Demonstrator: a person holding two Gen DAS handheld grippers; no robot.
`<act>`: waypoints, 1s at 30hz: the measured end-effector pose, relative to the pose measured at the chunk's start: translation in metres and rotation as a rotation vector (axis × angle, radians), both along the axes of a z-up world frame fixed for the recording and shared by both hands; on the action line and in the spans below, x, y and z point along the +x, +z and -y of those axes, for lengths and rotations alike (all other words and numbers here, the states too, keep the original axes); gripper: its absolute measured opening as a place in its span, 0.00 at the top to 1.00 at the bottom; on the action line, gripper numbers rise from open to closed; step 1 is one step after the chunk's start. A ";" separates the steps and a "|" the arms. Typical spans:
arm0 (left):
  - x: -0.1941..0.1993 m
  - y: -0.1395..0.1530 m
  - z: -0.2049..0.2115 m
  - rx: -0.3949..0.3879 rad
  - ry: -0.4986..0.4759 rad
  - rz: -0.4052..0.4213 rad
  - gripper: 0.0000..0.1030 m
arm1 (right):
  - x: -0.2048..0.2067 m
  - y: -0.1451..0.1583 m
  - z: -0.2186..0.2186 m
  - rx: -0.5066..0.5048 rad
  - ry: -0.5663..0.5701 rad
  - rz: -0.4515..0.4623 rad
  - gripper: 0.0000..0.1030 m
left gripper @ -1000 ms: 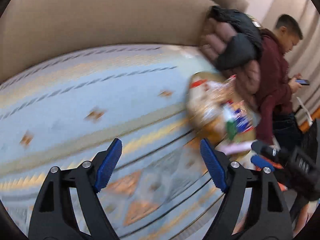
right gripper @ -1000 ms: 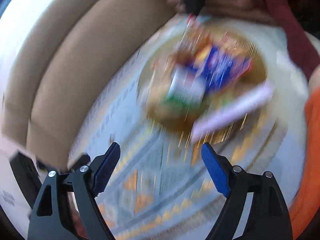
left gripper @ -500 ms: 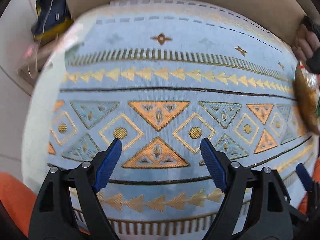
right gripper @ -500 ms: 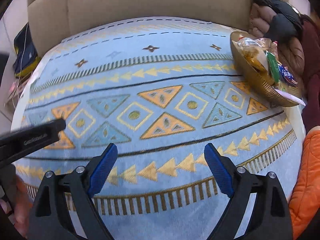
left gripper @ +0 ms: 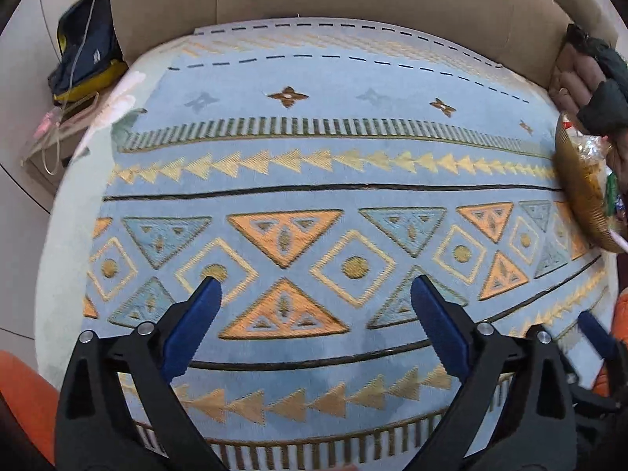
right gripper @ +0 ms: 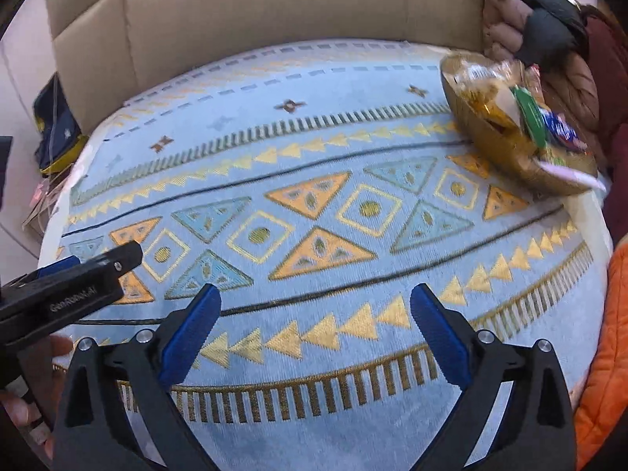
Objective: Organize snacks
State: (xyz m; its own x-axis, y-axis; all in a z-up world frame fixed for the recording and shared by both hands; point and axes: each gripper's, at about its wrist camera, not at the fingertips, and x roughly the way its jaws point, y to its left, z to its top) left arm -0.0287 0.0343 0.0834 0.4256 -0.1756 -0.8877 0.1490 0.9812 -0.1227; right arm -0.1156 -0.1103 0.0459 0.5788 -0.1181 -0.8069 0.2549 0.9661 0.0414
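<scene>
A golden bowl (right gripper: 494, 133) heaped with wrapped snacks (right gripper: 530, 115) sits at the far right of a blue patterned tablecloth (right gripper: 314, 204). In the left wrist view only the bowl's edge (left gripper: 581, 196) shows at the right border. My right gripper (right gripper: 316, 298) hovers open above the near middle of the cloth, well short of the bowl and holding nothing. My left gripper (left gripper: 314, 286) is open too, empty, over the triangle pattern. The left gripper's body (right gripper: 70, 282) appears at the left of the right wrist view.
A beige sofa (right gripper: 255, 11) curves behind the table. A person in a dark red top (right gripper: 604, 62) and padded coats (right gripper: 549, 31) are at the far right by the bowl. A dark blue bag (left gripper: 90, 55) lies far left. Orange fabric (right gripper: 604, 337) borders the near right.
Both views swung from a blurred look at the bowl and person to a steady view over the tablecloth. Both grippers stayed open. Since half a second ago, little has shifted.
</scene>
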 end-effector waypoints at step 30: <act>-0.002 -0.028 0.014 0.118 0.008 -0.030 0.03 | 0.029 -0.020 0.003 -0.062 0.009 -0.035 0.06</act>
